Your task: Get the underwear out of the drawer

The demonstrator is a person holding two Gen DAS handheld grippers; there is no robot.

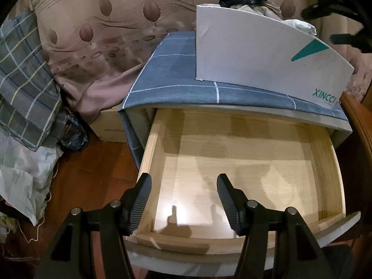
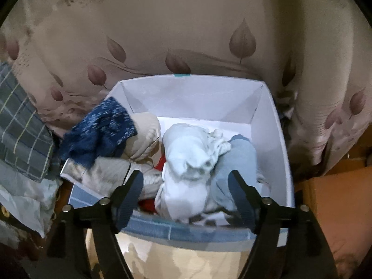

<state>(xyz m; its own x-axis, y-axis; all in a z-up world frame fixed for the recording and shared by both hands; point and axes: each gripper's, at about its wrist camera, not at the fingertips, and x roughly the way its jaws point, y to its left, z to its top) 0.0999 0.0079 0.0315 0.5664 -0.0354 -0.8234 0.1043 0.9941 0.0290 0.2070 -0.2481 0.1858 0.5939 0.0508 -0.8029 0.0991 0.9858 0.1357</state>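
Your right claw (image 2: 186,195) stands wide and empty over the white box (image 2: 282,153), a white underwear bundle (image 2: 188,162) lying loose between its jaws, long axis twelve to six. Your left claw (image 1: 183,200), wide too, hovers over the bare drawer (image 1: 244,162); the box sits at one o'clock.

Leaf-patterned beige curtain (image 1: 97,23), plaid fabric (image 1: 25,81) at left, cardboard box (image 1: 109,125) on wooden floor (image 1: 93,174)

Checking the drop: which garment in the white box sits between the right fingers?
The white garment, bunched at the box's front middle. The pale blue one lies beside it, the dark blue one hangs over the far-side rim.
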